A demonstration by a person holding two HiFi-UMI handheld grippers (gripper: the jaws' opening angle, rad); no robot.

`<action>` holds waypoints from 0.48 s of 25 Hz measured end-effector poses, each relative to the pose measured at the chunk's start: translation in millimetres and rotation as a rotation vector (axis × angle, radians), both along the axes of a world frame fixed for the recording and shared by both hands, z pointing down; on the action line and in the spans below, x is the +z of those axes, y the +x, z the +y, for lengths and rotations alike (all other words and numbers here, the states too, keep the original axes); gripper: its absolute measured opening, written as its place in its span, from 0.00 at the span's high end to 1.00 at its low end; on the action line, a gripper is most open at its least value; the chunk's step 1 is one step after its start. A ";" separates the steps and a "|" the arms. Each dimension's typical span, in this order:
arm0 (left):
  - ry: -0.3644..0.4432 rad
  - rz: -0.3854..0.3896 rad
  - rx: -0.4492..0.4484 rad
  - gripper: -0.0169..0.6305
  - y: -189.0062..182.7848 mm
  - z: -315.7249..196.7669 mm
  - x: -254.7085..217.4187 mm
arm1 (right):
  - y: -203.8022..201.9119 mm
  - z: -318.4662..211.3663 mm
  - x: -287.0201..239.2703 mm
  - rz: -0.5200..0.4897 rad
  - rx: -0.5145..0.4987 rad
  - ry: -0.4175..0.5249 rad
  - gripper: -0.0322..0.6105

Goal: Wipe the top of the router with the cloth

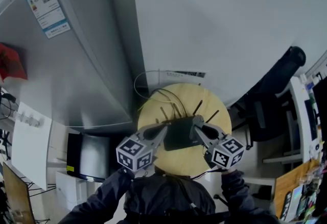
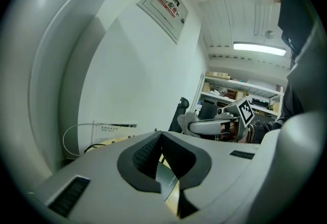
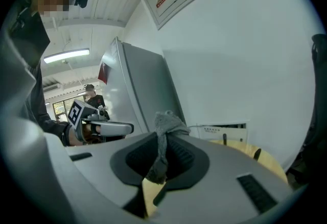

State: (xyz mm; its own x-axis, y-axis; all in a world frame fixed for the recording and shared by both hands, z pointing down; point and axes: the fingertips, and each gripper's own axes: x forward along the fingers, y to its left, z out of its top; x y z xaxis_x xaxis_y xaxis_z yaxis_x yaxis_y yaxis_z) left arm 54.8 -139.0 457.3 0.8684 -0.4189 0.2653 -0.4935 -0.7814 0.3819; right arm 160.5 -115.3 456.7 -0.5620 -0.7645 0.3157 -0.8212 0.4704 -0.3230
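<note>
A black router (image 1: 180, 133) with thin antennas lies on a round wooden table (image 1: 173, 163) just in front of me. My right gripper (image 1: 197, 124) hovers at the router's right edge, shut on a grey cloth (image 1: 196, 120). In the right gripper view the cloth (image 3: 166, 128) is pinched between the jaws and bunches above their tips. My left gripper (image 1: 165, 126) sits at the router's left edge with its jaws closed and nothing in them; its tips (image 2: 161, 135) meet, and a dark sliver of the router (image 2: 163, 179) shows below them.
A tall grey fridge (image 1: 76, 65) stands to the left and a white wall behind the table. A white cable (image 1: 145, 81) loops by the wall. A black chair (image 1: 276, 85) and cluttered shelves (image 1: 306, 116) are at the right. A dark monitor (image 1: 89, 156) sits low on the left.
</note>
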 end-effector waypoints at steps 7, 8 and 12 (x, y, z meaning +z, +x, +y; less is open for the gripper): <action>0.004 0.002 -0.007 0.97 4.7 0.9 -2.6 | -8.1 -0.1 -3.4 0.006 -0.018 0.021 0.84; 0.004 0.002 -0.009 0.97 5.1 1.2 -2.9 | -8.8 0.3 -4.1 0.004 -0.021 0.022 0.84; 0.002 0.003 -0.019 0.97 5.2 2.7 -2.6 | -11.3 2.1 -3.9 -0.004 -0.030 0.022 0.84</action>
State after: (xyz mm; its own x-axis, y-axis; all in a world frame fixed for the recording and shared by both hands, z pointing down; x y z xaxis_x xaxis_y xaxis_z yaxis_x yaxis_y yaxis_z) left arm 60.1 -136.3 454.7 0.8609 -0.4359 0.2624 -0.5075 -0.7723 0.3820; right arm 149.2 -113.2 452.8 -0.5858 -0.7542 0.2967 -0.8055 0.5018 -0.3152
